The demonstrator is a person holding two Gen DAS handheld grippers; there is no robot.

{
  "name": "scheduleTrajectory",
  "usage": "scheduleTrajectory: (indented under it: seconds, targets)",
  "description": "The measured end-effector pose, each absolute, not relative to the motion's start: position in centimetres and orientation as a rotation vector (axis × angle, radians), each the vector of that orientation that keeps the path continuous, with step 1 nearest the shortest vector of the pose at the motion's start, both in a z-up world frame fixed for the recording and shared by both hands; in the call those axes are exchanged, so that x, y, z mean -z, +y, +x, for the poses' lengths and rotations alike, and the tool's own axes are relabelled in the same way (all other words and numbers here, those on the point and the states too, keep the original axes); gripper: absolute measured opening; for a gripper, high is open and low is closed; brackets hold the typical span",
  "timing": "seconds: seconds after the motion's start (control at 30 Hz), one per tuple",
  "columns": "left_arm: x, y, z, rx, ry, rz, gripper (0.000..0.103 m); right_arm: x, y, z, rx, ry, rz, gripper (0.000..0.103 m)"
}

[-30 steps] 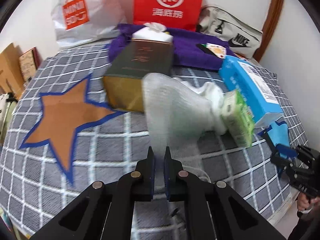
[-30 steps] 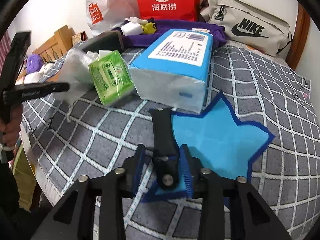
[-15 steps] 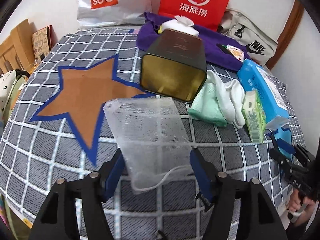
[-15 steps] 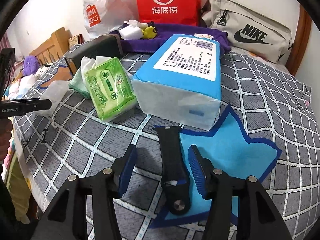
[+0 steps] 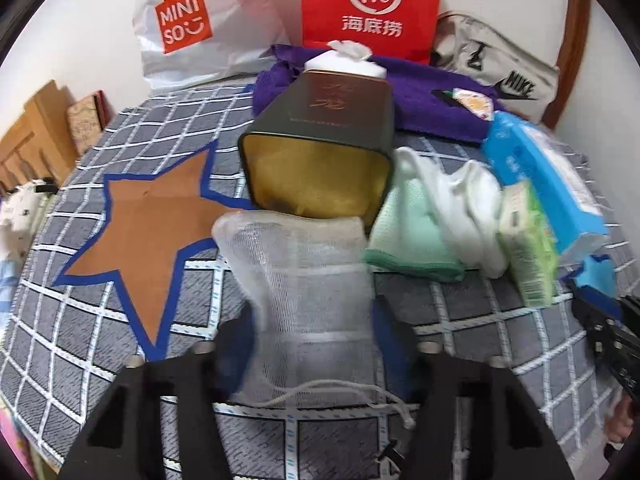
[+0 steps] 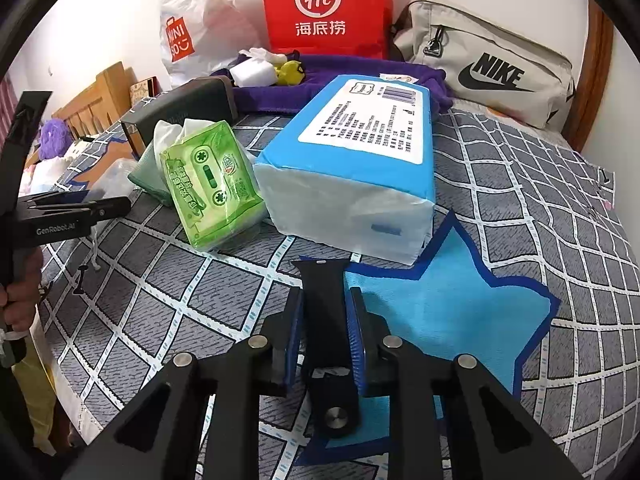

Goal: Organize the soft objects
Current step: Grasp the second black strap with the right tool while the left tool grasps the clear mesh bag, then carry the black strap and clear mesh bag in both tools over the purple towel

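While the left hand-held gripper point(image 5: 316, 344) is sitting at the bottom centre of the left wrist view with its jaws spread wide, 1 white mesh bag point(image 5: 304, 292) is lying between them on the checked bed cover point(image 5: 80, 320), its drawstring trailing toward the lower edge; whether the fingers are touching the mesh I cannot tell. Just above the bag, 1 dark open tin point(image 5: 320, 160) is lying on its side with its mouth facing the camera. To the left of the bag, 1 brown star point(image 5: 156, 232) with a blue border is showing on the cover. At centre right, 1 pale green cloth point(image 5: 408, 236) and 1 white cloth point(image 5: 468, 204) are resting against 1 green tissue pack point(image 5: 528, 248), which is sitting beside 1 big blue tissue pack point(image 5: 548, 184).

At the bottom centre of the right wrist view, the right hand-held gripper point(image 6: 322, 320) is closing its blue pads on 1 black strap point(image 6: 326, 320), which is lying along the left edge of 1 light blue star point(image 6: 440, 312). Along the top of that view, 1 red bag point(image 6: 324, 4), 1 white shopping bag point(image 6: 192, 24) and 1 grey Nike bag point(image 6: 492, 68) are standing in a row.
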State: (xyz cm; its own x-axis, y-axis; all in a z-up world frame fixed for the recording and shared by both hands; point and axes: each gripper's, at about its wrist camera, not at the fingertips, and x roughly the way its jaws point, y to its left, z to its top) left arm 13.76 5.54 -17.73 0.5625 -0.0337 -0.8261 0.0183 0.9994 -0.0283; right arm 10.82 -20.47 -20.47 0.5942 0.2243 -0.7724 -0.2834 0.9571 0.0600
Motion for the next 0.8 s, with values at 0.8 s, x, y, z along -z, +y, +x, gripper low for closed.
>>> scheduleTrajectory:
  seconds: [0.8]
  targets:
    - [11.0,8.4,12.5,0.055,0.899,-0.168,0.007,13.3,-21.3,10.5,-0.341,0.818,-0.011,0.02]
